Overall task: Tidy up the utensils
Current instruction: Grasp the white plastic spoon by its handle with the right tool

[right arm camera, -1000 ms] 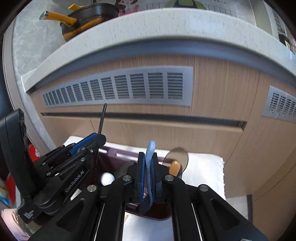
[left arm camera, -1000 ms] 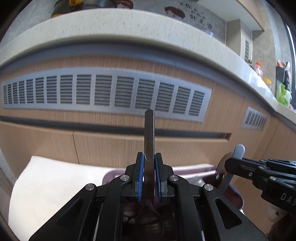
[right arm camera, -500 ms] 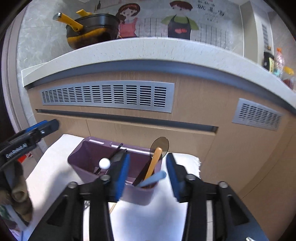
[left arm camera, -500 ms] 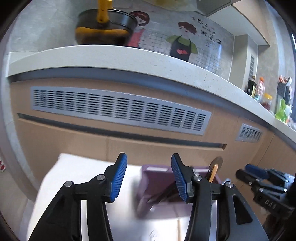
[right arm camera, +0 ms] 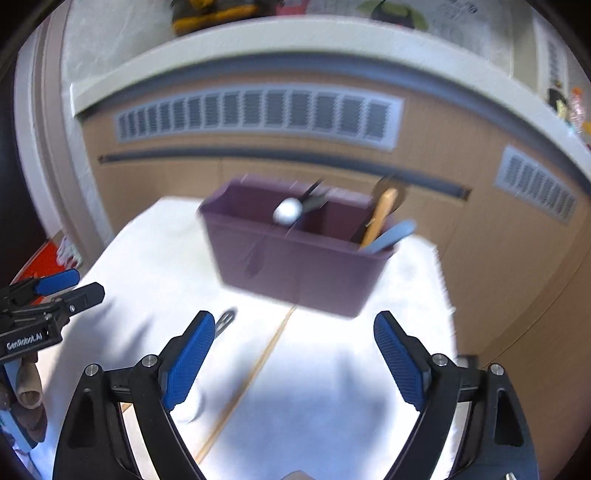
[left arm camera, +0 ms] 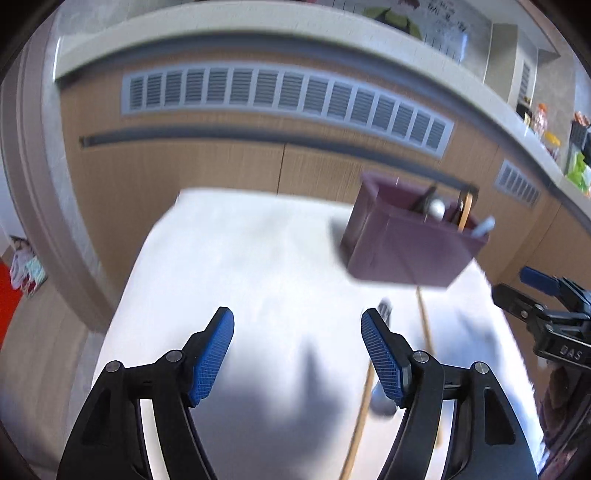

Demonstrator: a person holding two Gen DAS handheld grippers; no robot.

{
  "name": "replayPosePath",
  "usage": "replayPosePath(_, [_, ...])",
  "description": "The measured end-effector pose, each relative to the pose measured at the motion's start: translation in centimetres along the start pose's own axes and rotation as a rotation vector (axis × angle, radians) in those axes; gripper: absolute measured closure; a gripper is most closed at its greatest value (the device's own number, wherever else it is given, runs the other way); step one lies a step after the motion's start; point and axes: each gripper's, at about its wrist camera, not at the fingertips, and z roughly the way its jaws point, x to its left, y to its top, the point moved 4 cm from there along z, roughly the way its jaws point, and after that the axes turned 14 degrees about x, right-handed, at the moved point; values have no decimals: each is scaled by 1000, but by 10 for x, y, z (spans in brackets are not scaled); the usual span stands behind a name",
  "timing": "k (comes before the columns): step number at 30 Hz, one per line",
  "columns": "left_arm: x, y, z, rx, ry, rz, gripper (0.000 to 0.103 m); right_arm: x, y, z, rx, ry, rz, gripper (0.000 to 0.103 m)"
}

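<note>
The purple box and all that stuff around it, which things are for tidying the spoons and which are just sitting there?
For the job: the purple box with utensils standing in it, the wooden chopsticks and the metal utensil on the white cloth, both open grippers, left and right.

Just there: the pan on the counter, the bottles, the wall vent.
</note>
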Motion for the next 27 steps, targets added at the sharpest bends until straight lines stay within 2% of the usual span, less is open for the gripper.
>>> replayPosePath(3, [10, -19, 6, 34, 23, -2, 28, 25, -10, 19, 62, 46, -40, 18])
replayPosePath(5, [17, -28, 9, 54, 33, -9, 27, 41, -15, 30, 97, 60, -70, 24])
replayPosePath(7, [24, -36, 10, 69, 42, -13, 26, 55, -18, 42, 137, 71, -96, 43])
replayPosePath(8, [27, -39, 12, 74, 46, -16, 25, 59, -19, 47, 154, 76, -102, 47])
replayPosePath(10, [34, -43, 13, 85, 46, -28, 25, 66, -20, 59, 194, 86, -104, 63])
replayPosePath(13, [40, -46, 12, 88, 39, -40, 23, 68, -20, 71, 231, 85, -94, 77])
replayPosePath(15, [43, -48, 12, 91, 33, -45, 23, 69, -19, 74, 236, 85, -90, 78])
replayPosePath(17, [44, -50, 14, 98, 25, -48, 23, 70, -19, 73, 237, 82, -98, 86])
replayPosePath(18, [44, -50, 15, 102, 22, -48, 23, 71, -19, 72, 239, 77, -106, 93])
replayPosePath(22, [40, -51, 18, 117, 12, -37, 23, 70, -21, 65, 235, 79, -116, 95])
replayPosePath(27, [25, -53, 19, 132, 16, 3, 23, 45, -31, 45, 201, 84, -57, 95])
